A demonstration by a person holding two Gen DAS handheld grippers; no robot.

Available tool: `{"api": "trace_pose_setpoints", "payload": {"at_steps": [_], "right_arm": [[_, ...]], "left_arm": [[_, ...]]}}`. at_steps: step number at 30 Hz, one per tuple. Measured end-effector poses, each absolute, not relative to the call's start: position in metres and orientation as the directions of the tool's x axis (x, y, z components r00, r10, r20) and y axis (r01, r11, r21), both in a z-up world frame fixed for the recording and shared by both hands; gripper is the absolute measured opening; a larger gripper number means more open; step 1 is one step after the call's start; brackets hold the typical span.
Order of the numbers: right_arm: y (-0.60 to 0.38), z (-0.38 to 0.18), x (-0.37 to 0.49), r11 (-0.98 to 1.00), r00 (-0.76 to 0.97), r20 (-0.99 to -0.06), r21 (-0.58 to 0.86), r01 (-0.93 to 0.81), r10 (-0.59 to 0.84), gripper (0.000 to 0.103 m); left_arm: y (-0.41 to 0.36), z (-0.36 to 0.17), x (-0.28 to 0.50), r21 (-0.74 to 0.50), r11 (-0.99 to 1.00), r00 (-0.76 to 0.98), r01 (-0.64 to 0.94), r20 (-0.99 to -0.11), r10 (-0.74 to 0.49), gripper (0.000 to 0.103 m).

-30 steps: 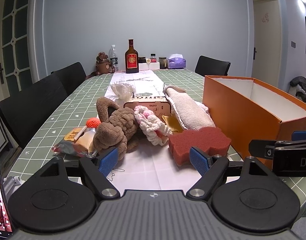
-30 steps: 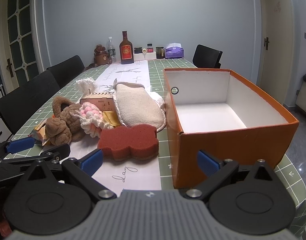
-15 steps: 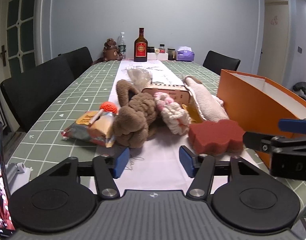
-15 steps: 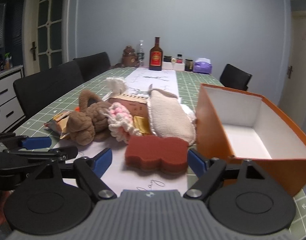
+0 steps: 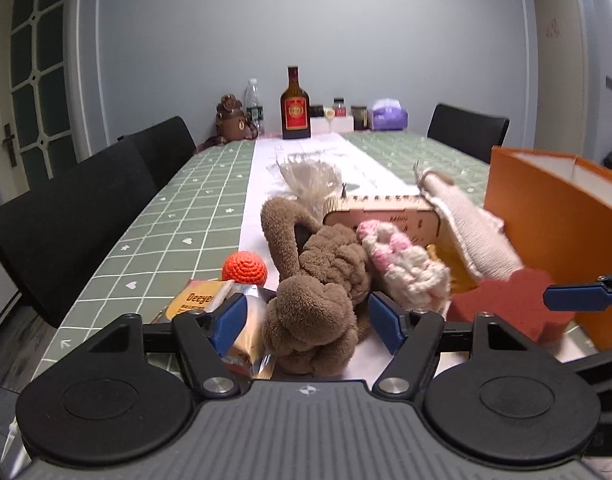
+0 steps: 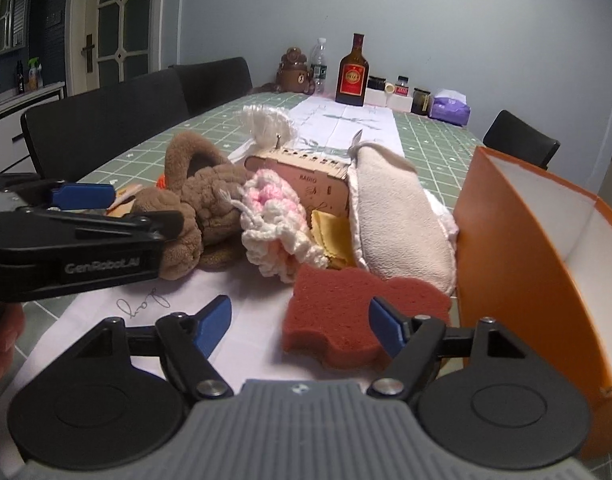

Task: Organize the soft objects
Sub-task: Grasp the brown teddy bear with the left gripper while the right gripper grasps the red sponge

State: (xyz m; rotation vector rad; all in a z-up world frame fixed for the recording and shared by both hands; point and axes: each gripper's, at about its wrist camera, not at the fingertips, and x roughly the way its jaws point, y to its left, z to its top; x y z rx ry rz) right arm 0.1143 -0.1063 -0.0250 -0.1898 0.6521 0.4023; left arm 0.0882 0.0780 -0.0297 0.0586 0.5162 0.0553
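A brown plush toy (image 5: 314, 300) lies on the table between the open jaws of my left gripper (image 5: 310, 318); it also shows in the right wrist view (image 6: 193, 208). A red sponge (image 6: 358, 316) lies beside the orange box (image 6: 538, 256), partly between the open jaws of my right gripper (image 6: 299, 326). A pink-and-white crocheted piece (image 6: 273, 224), a beige mitt (image 6: 398, 216) and a white fluffy piece (image 6: 269, 122) lie in the pile. An orange crocheted ball (image 5: 243, 266) sits left of the plush.
A wooden radio (image 6: 301, 178), a yellow packet (image 6: 332, 232) and a snack packet (image 5: 209, 304) sit in the pile. A bottle (image 5: 294, 108), jars, a tissue pack and a bear figure (image 5: 231, 120) stand at the far end. Black chairs (image 5: 65, 220) line the left side.
Both grippers moved forward and down toward the pile. My left gripper now has the brown plush between its jaws; my right gripper has come up to the red sponge.
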Motion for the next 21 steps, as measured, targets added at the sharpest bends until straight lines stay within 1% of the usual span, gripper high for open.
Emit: {"api": "trace_pose_setpoints", "payload": {"at_steps": [1, 2, 3, 4, 5, 6, 7, 9, 10, 11, 15, 21], "right_arm": [[-0.105, -0.027, 0.116, 0.906, 0.717, -0.630, -0.048, -0.420, 0.299, 0.063], [-0.103, -0.029, 0.118, 0.906, 0.711, -0.639, -0.049, -0.420, 0.295, 0.057], [-0.101, -0.032, 0.121, 0.906, 0.704, -0.647, -0.048, -0.421, 0.293, 0.055], [-0.100, -0.034, 0.122, 0.905, 0.700, -0.652, -0.048, -0.423, 0.292, 0.047], [-0.099, -0.036, 0.122, 0.905, 0.698, -0.656, -0.054, -0.422, 0.287, 0.038], [-0.097, -0.037, 0.121, 0.907, 0.709, -0.652, -0.073, -0.414, 0.271, 0.032], [-0.097, -0.038, 0.120, 0.909, 0.721, -0.643, -0.095, -0.407, 0.256, 0.021], [-0.099, -0.038, 0.119, 0.906, 0.721, -0.641, -0.094, -0.412, 0.262, 0.016], [-0.100, -0.037, 0.119, 0.905, 0.719, -0.642, -0.090, -0.416, 0.267, 0.011], [-0.100, -0.037, 0.118, 0.903, 0.718, -0.642, -0.091, -0.421, 0.270, 0.001], [-0.101, -0.031, 0.112, 0.892, 0.714, -0.636, -0.088, -0.443, 0.292, 0.000], [-0.107, -0.023, 0.094, 0.886, 0.702, -0.635, -0.060, -0.460, 0.321, 0.000]], "left_arm": [[0.078, -0.033, 0.090, 0.075, 0.996, 0.866, -0.038, -0.495, 0.071, 0.076], [0.077, -0.035, 0.092, 0.076, 0.996, 0.865, -0.038, -0.498, 0.071, 0.070], [0.077, -0.036, 0.094, 0.074, 0.997, 0.863, -0.037, -0.500, 0.069, 0.061], [0.077, -0.037, 0.094, 0.073, 0.997, 0.862, -0.034, -0.502, 0.066, 0.057], [0.076, -0.038, 0.094, 0.075, 0.997, 0.862, -0.035, -0.502, 0.068, 0.048], [0.075, -0.038, 0.094, 0.080, 0.996, 0.863, -0.040, -0.499, 0.075, 0.043], [0.074, -0.038, 0.093, 0.083, 0.996, 0.864, -0.041, -0.497, 0.077, 0.039], [0.074, -0.036, 0.090, 0.072, 0.996, 0.866, -0.048, -0.494, 0.077, 0.032], [0.075, -0.035, 0.090, 0.065, 0.997, 0.865, -0.051, -0.497, 0.077, 0.031], [0.074, -0.033, 0.088, 0.059, 0.997, 0.864, -0.057, -0.497, 0.079, 0.029], [0.070, -0.025, 0.075, 0.051, 0.996, 0.862, -0.080, -0.498, 0.094, 0.026], [0.068, -0.017, 0.051, 0.001, 0.995, 0.848, -0.100, -0.523, 0.085, 0.026]]}}
